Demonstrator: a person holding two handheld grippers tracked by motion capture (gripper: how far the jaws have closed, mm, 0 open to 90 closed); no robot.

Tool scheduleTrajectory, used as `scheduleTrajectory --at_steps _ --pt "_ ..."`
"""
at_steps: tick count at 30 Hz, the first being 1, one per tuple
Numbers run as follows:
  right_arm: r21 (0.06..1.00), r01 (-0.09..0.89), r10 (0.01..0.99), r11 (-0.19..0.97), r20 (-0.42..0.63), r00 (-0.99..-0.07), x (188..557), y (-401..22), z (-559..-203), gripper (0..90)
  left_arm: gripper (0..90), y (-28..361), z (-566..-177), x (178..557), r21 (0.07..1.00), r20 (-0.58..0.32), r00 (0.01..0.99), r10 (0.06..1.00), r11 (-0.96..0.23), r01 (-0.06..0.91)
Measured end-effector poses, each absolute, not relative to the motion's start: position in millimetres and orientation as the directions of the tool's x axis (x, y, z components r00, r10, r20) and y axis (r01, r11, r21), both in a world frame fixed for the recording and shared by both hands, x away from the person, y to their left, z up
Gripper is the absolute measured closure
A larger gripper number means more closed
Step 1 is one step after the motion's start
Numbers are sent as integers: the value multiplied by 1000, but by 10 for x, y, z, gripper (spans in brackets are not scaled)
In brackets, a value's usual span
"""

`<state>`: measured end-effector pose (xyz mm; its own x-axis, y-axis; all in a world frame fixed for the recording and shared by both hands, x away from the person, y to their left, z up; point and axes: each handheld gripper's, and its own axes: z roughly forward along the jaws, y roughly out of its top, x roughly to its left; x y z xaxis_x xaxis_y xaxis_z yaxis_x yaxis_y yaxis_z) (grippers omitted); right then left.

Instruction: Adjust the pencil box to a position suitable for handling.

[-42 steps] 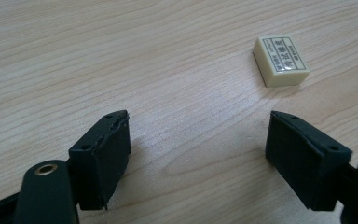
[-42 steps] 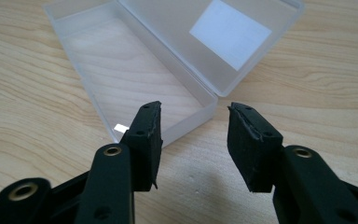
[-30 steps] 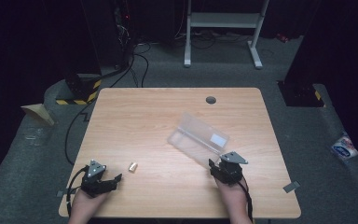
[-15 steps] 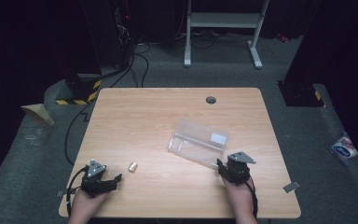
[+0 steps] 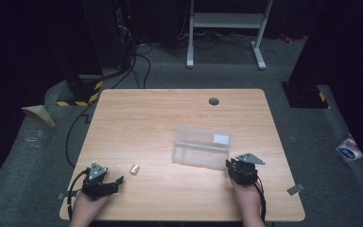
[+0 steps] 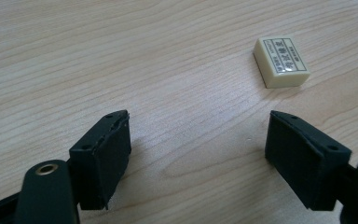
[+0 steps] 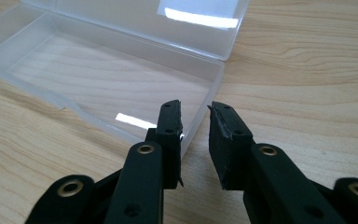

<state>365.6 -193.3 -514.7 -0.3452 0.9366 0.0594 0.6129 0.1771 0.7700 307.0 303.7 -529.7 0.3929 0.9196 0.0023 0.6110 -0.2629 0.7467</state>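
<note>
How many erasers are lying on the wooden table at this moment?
1. The eraser lies on the table near its front left part, just ahead of the left tool, outside the open clear plastic box. None seems hidden.

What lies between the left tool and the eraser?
Bare wood of the table: in the left gripper view, nothing sits between the open left tool and the eraser.
</note>
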Motion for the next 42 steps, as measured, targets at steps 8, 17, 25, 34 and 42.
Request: scheduleTrajectory --at_steps 8,17,25,34,42 --pt "757 623 931 195 57 -361 3680 -1855 -5166 753 226 3039 -5298 3071 747 2 394 919 -263 610" --pt "762 610 916 219 55 -397 3695 -1740 -5164 758 240 3044 -5295 3056 746 0 387 922 -258 614" --pt "764 593 895 254 48 -444 3712 -1546 -5173 764 240 3045 -5299 3039 750 -1 388 922 -257 610" --pt "760 589 881 275 47 -471 3704 -1393 -5174 772 239 3044 -5299 3037 750 0 390 921 -258 609" --pt "762 584 882 279 37 -470 3709 -1406 -5175 771 238 3045 -5299 3038 750 0 392 920 -259 609"
